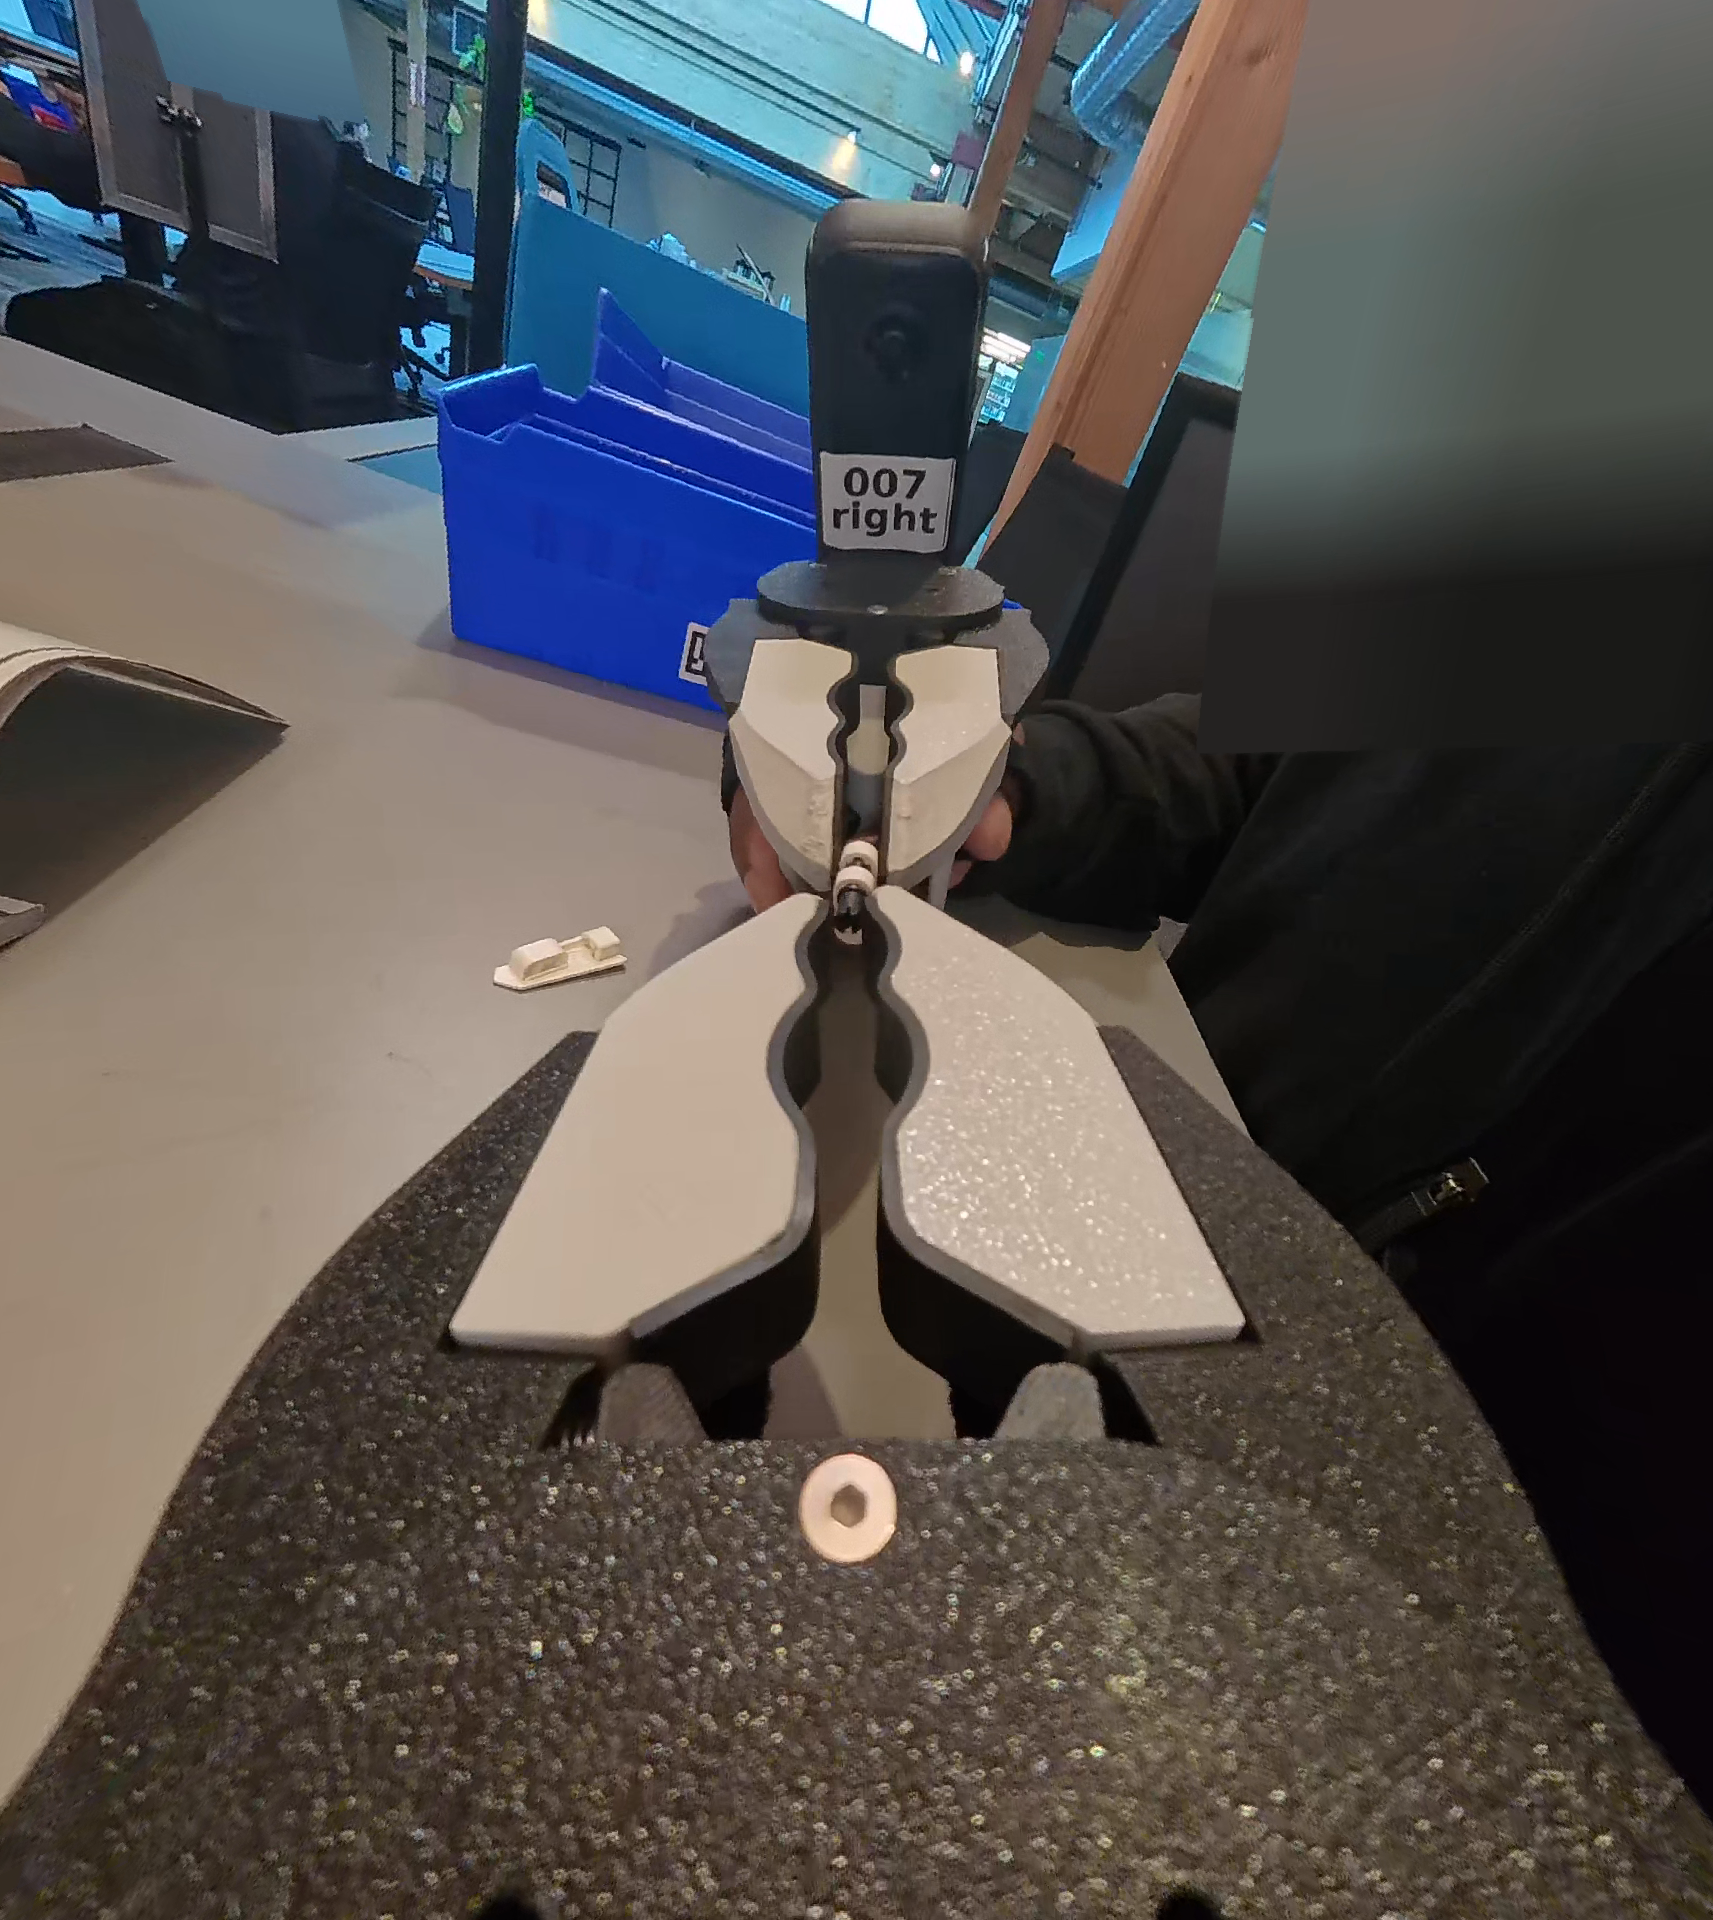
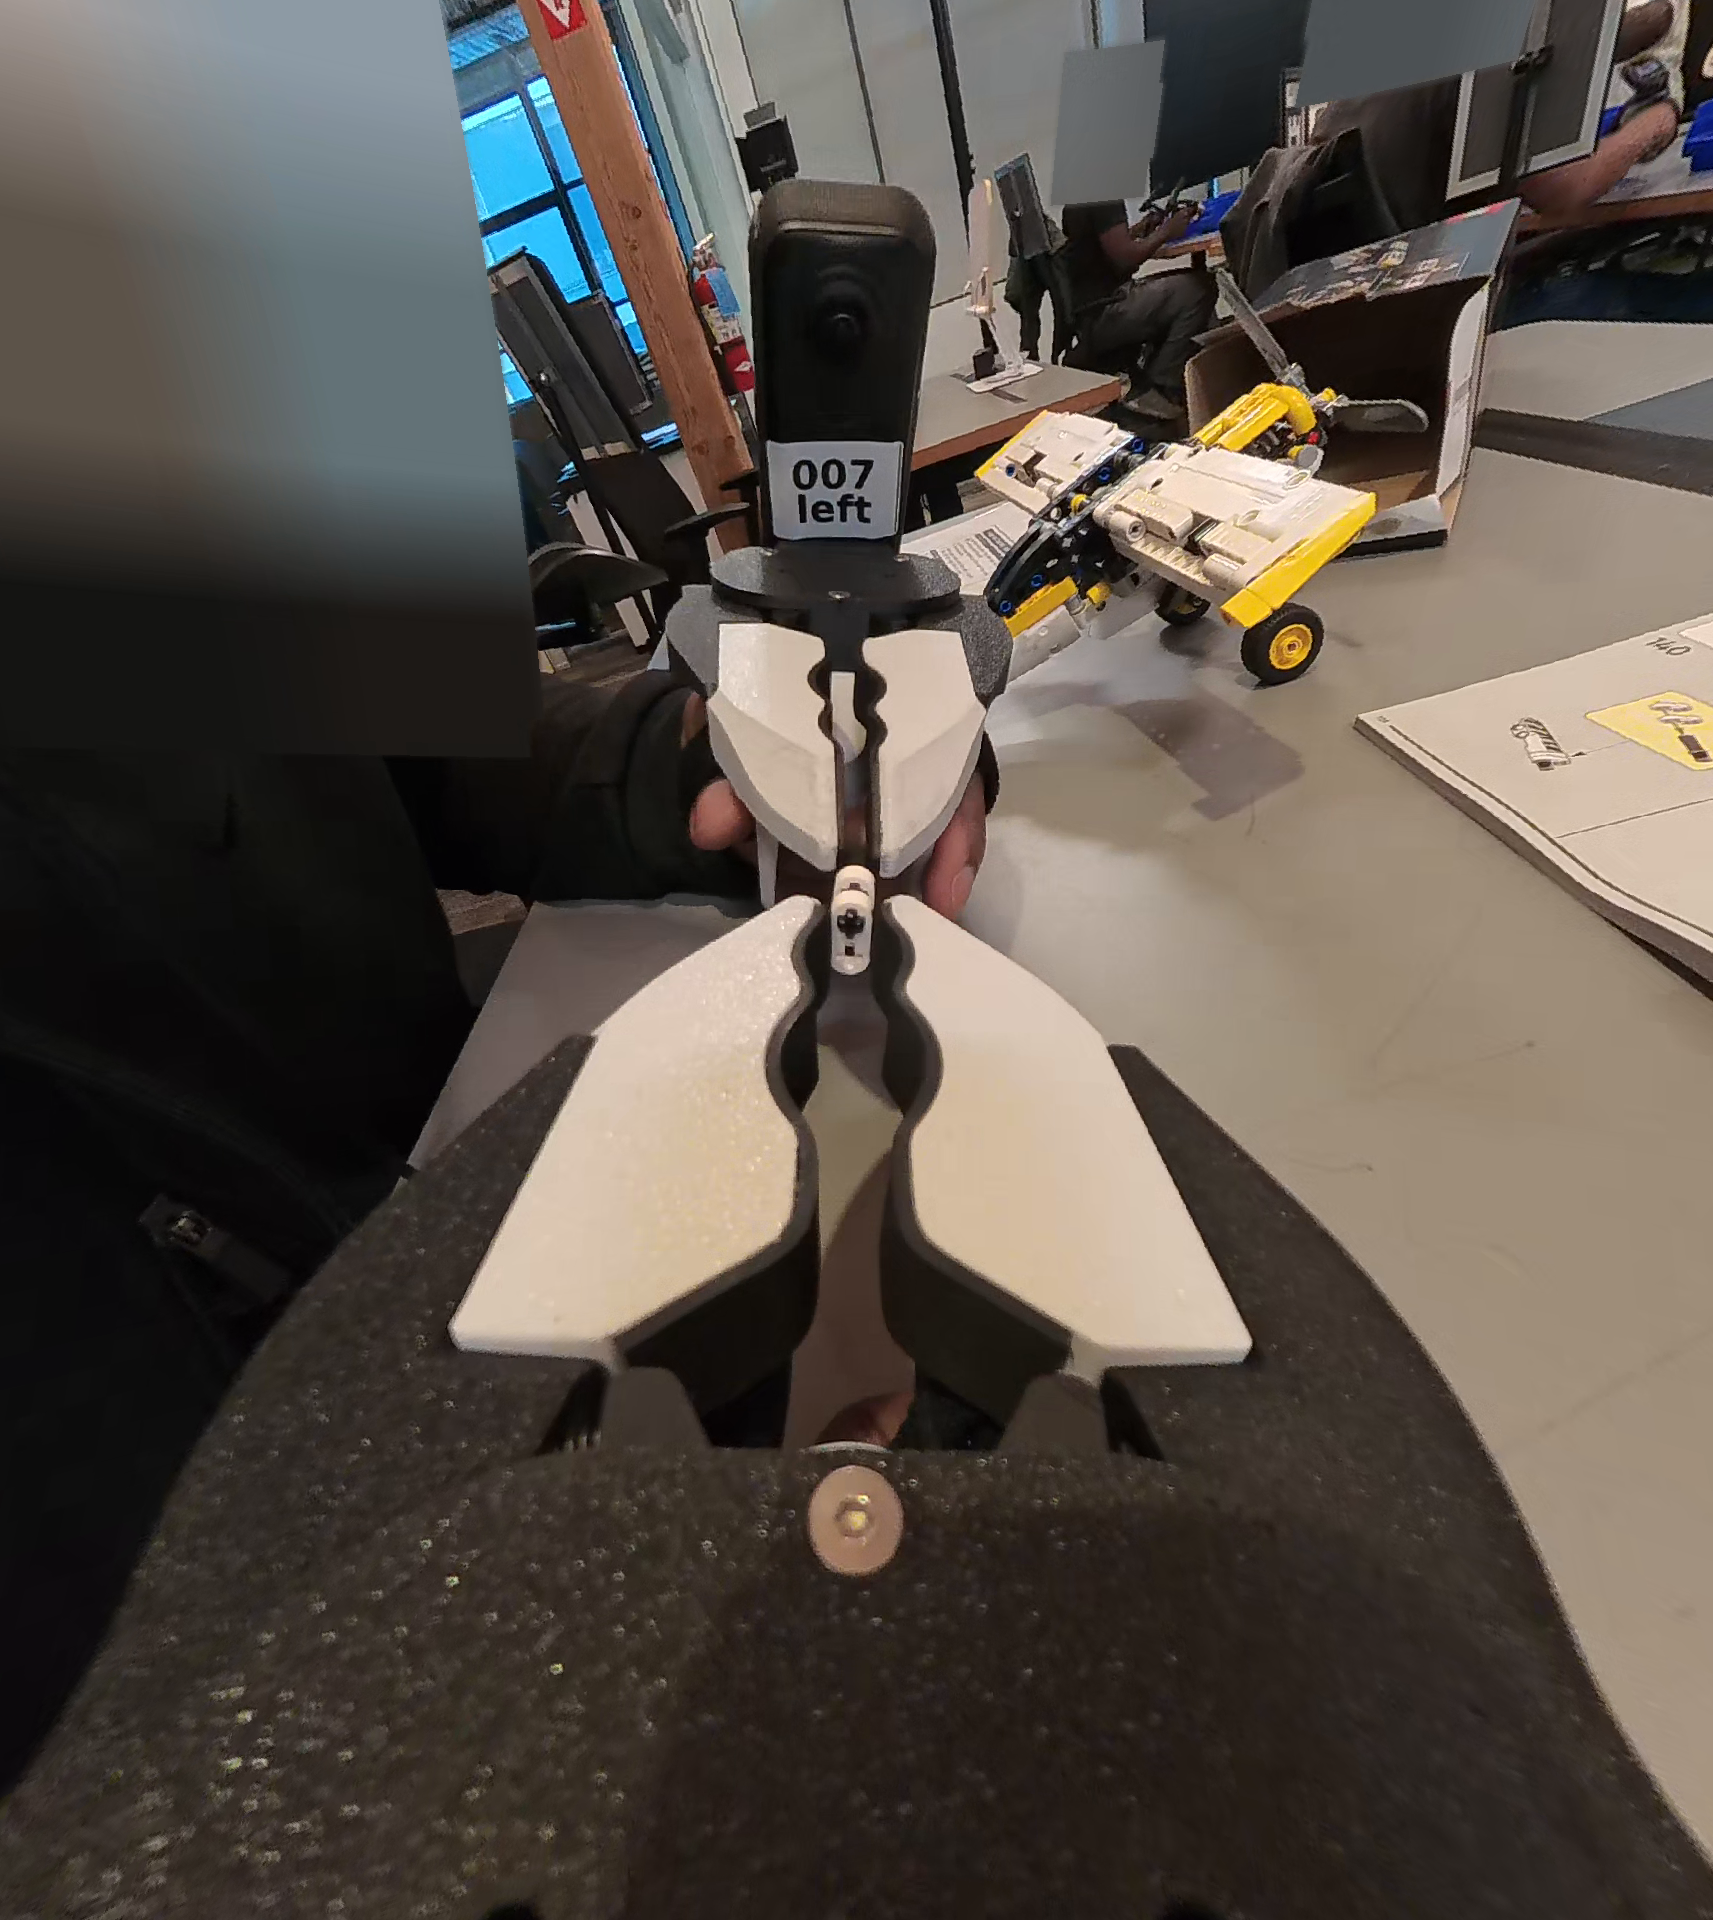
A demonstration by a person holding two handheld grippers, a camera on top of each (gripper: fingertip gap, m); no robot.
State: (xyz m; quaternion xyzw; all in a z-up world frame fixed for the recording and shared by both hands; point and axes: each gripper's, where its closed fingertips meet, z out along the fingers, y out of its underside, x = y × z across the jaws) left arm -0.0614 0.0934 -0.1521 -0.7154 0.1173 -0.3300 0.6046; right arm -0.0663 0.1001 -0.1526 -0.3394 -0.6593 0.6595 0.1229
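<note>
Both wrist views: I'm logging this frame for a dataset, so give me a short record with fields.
left gripper: shut on black axle end of small white-and-black brick assembly
right gripper: shut on white connector of the same assembly
stance: tips facing, above grey table edge
nearby: white brick piece; blue bin; instruction booklet; yellow-and-white brick plane

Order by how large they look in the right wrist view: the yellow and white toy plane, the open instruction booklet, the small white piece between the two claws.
1. Toy plane and booklet: they look alike in size, and the booklet is cut off by the edge.
2. Small white piece.
</note>
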